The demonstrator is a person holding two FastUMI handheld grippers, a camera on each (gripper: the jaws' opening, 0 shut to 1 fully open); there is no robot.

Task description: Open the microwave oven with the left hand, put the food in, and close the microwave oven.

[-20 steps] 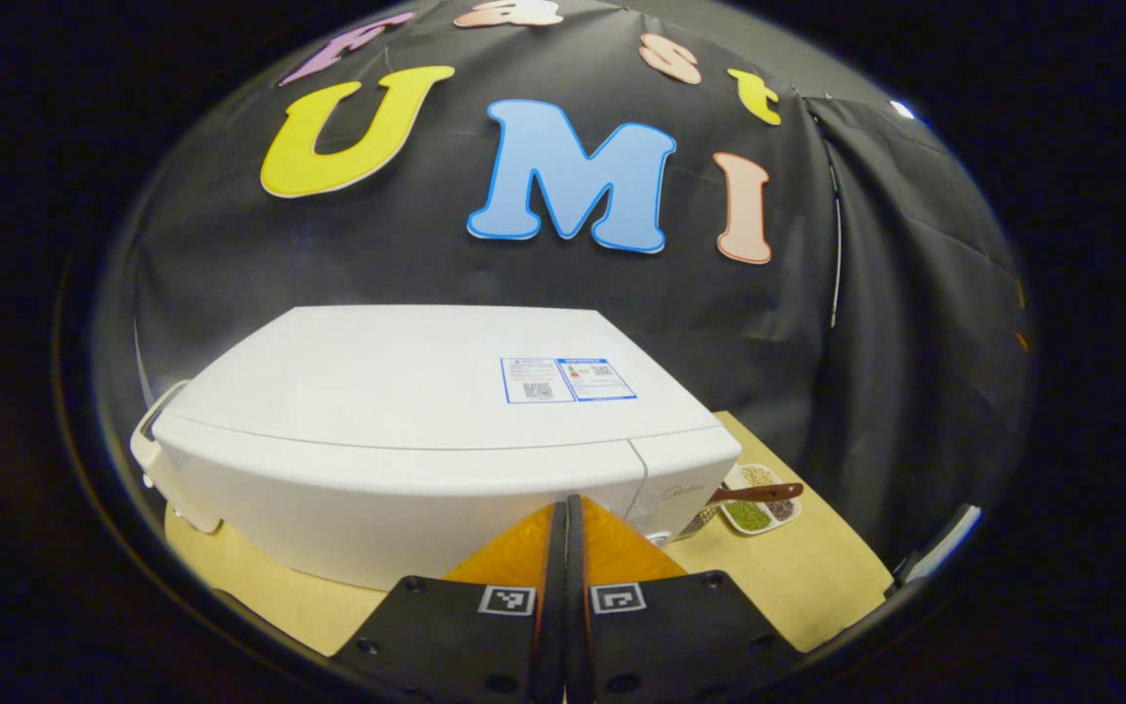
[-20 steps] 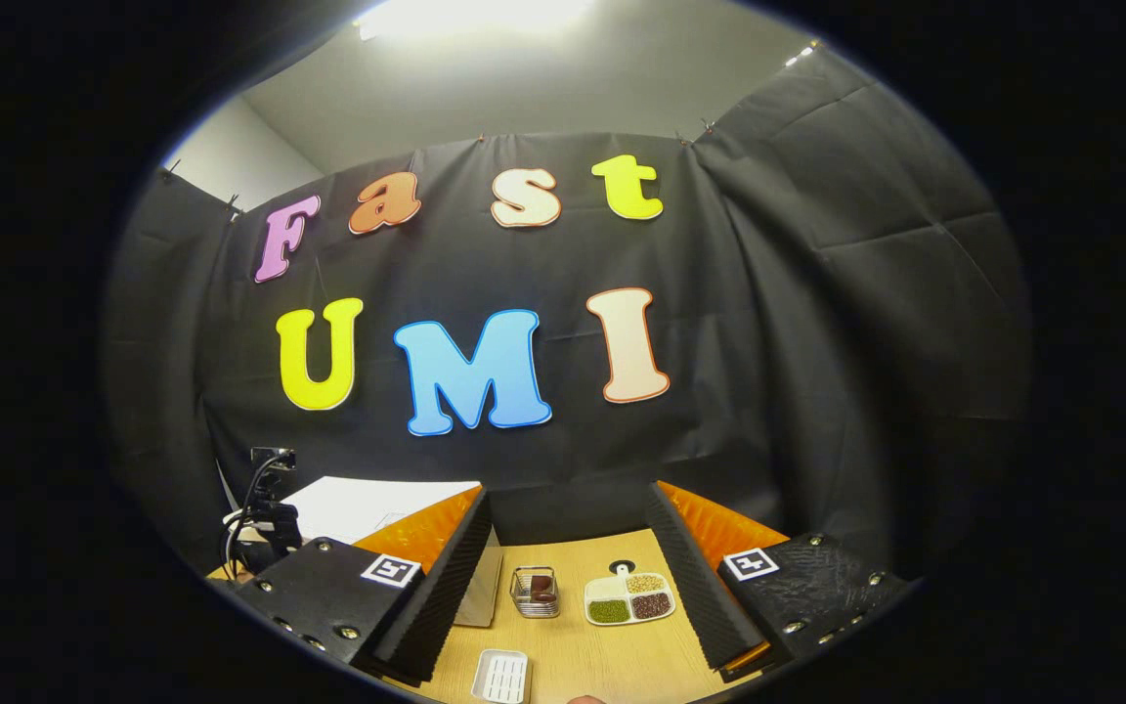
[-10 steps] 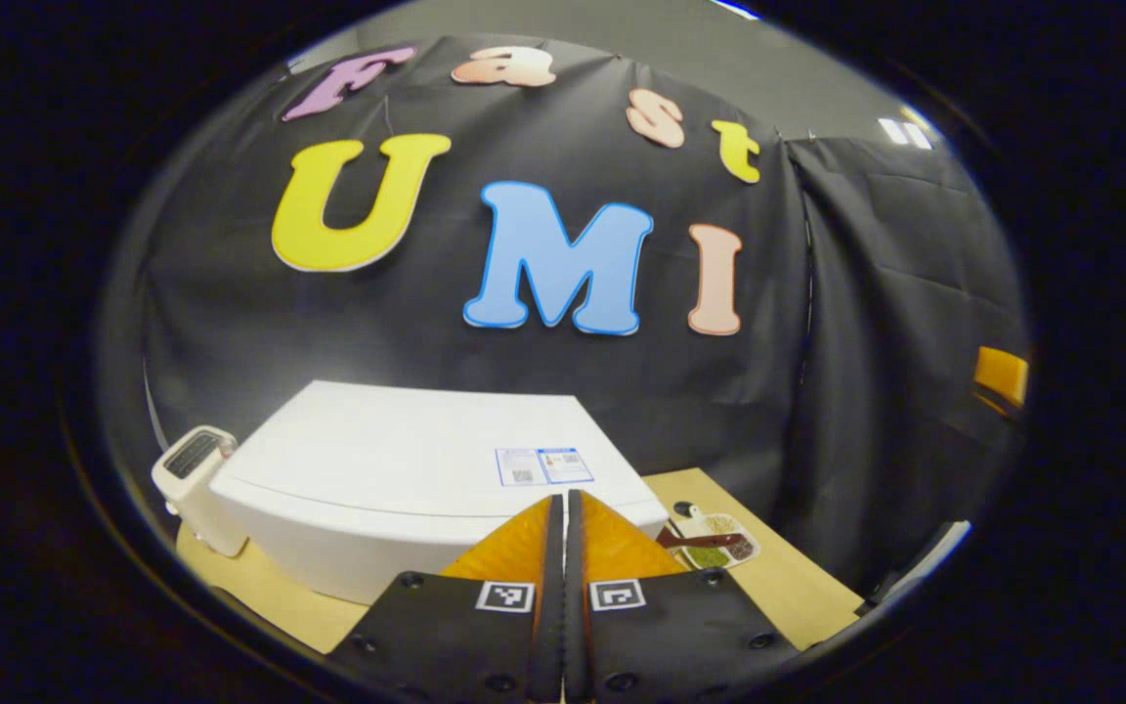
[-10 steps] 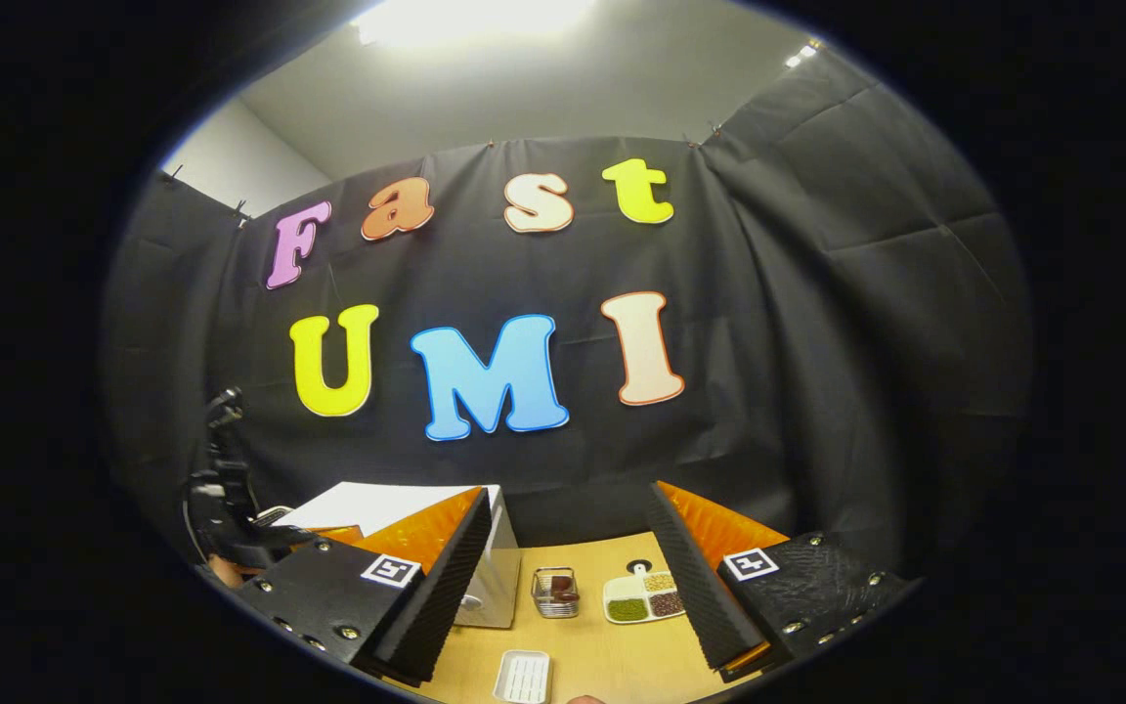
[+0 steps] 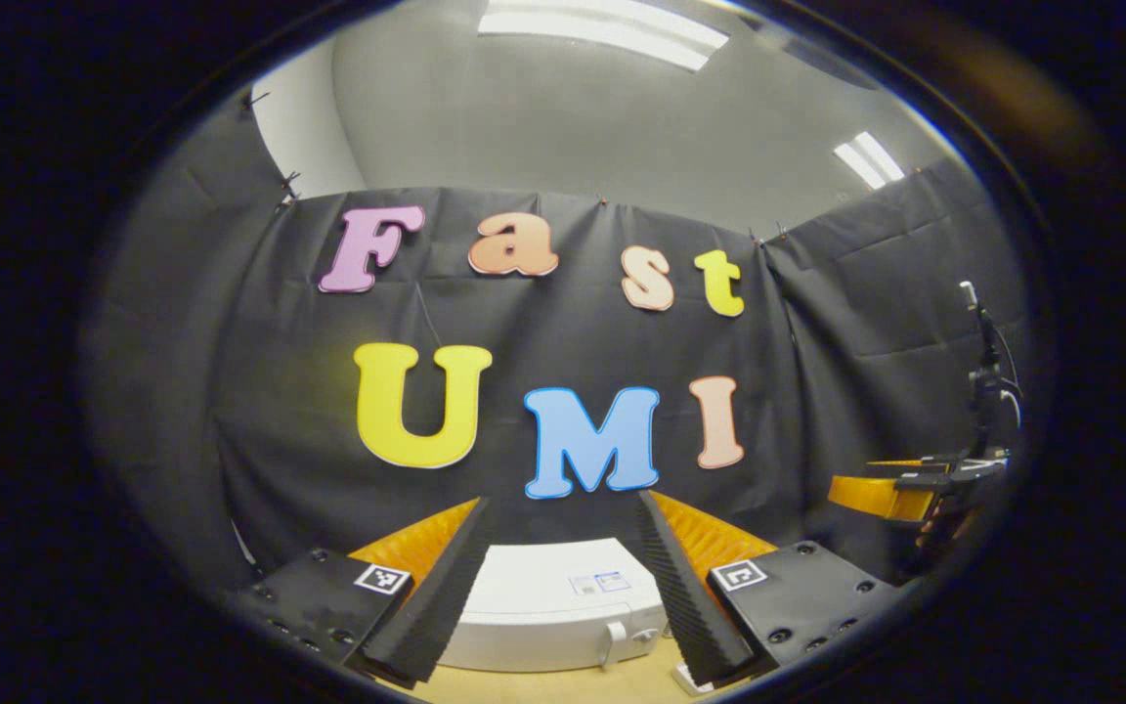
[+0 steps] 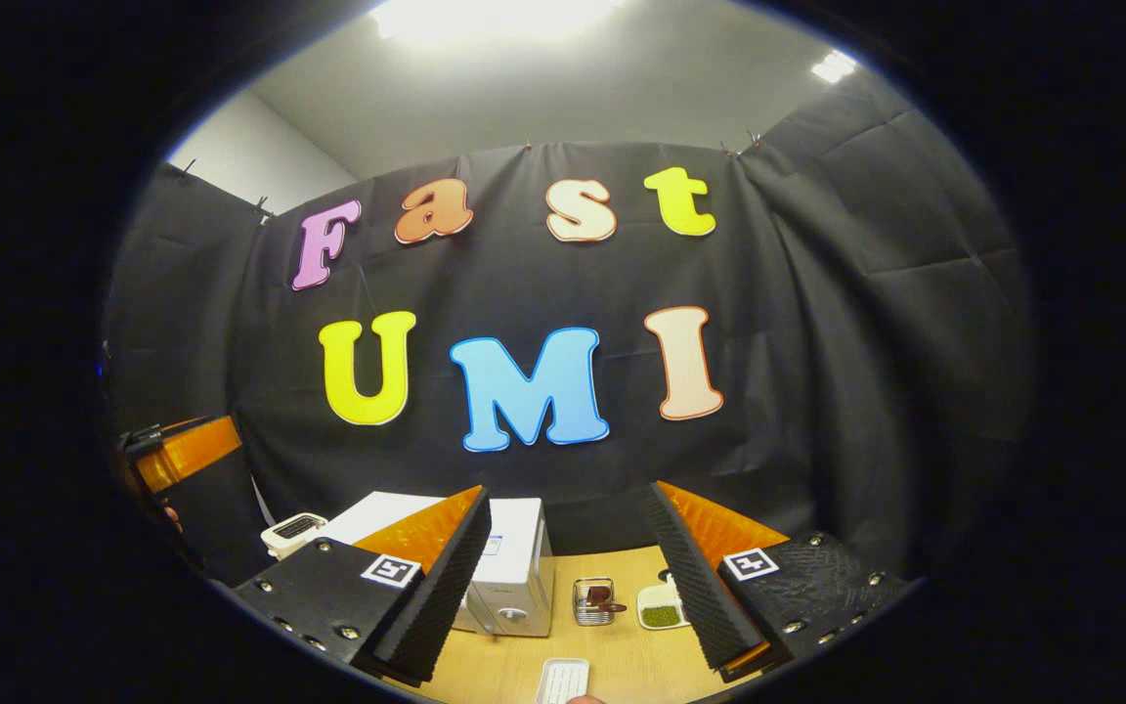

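Left gripper (image 5: pixel 558 587) held high, jaws wide and empty, pointing over the white microwave (image 5: pixel 548 606) on the table (image 6: pixel 622 655). Worth lowering toward the door's handle side before pulling. Right gripper (image 6: pixel 568 577) likewise wide open, holding nothing; small basket (image 6: pixel 590 600) and divided dish (image 6: pixel 662 606) beyond it. Door front and handle hard to make out; which item counts as the food unclear.

Black cloth wall (image 6: pixel 817 323), ceiling lights (image 5: pixel 602 20), wooden table (image 6: pixel 622 660).

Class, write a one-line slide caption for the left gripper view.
Open left tongs hover above the closed white microwave.
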